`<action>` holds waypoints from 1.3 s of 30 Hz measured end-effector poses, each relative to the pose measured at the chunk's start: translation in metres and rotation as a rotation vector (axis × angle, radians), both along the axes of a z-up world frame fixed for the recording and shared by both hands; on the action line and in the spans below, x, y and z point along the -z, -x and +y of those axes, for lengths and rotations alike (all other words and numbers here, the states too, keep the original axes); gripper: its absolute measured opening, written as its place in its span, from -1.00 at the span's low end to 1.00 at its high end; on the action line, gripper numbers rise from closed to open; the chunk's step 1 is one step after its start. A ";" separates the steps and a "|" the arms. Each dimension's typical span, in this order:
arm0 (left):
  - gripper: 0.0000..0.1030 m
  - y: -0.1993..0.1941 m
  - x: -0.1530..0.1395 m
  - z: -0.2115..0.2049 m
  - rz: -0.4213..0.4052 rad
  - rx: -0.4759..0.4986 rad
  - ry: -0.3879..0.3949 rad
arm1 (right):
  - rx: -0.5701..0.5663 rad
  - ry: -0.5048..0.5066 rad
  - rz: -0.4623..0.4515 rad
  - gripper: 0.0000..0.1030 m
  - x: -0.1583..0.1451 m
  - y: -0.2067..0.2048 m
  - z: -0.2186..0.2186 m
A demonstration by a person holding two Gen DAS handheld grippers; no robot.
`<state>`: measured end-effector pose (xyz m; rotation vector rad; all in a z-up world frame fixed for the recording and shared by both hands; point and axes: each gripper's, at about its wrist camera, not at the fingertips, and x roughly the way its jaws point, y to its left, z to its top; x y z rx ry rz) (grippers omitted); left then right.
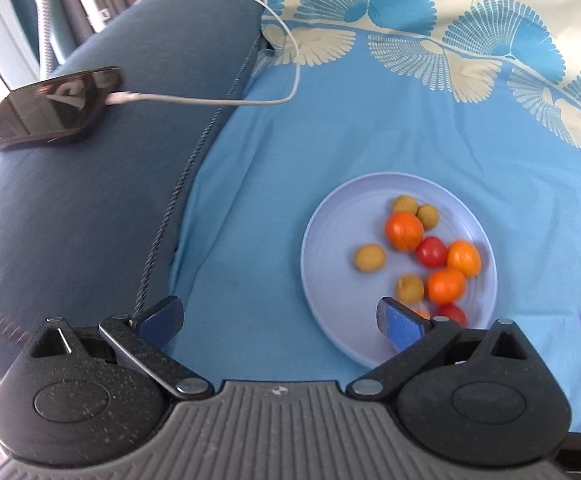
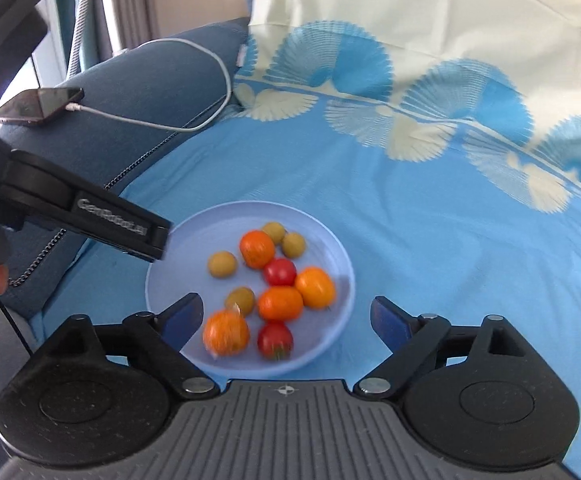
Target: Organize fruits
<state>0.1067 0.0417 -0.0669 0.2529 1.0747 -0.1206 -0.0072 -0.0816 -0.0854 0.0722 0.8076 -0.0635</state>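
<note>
Your left gripper point(image 1: 280, 322) hangs with its jaws spread wide and nothing between them, off the plate's point(image 1: 330, 216) left edge. Your right gripper point(image 2: 286, 316) is likewise spread wide and holds nothing, above the plate's near rim. The fruits point(image 2: 276, 280) all lie on the plate, which sits on the blue sheet point(image 2: 430, 220) near the sofa arm point(image 1: 90, 180). A phone point(image 1: 50, 108) with a cable point(image 1: 210, 100) rests on that arm.

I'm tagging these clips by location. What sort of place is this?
Probably a home living room or bedroom: a plate of fruit sits on a patterned blue sheet beside a padded armrest, where a phone lies charging.
</note>
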 end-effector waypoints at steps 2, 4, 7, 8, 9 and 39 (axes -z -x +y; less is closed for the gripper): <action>0.99 0.016 -0.010 0.006 -0.012 -0.004 0.006 | 0.025 -0.002 -0.020 0.88 -0.011 0.020 0.000; 0.99 0.033 -0.020 0.011 -0.021 -0.002 0.024 | 0.052 -0.004 -0.045 0.89 -0.021 0.037 0.001; 0.99 0.057 -0.031 0.014 -0.037 0.002 0.043 | 0.100 0.001 -0.088 0.91 -0.033 0.060 0.003; 0.99 0.065 -0.034 0.015 -0.046 0.005 0.047 | 0.116 0.009 -0.101 0.93 -0.035 0.067 0.004; 0.99 0.072 -0.036 0.016 -0.056 0.009 0.047 | 0.126 0.015 -0.111 0.94 -0.037 0.074 0.005; 0.99 0.140 -0.058 -0.007 -0.194 0.112 0.020 | 0.161 0.082 -0.213 0.99 -0.059 0.147 0.005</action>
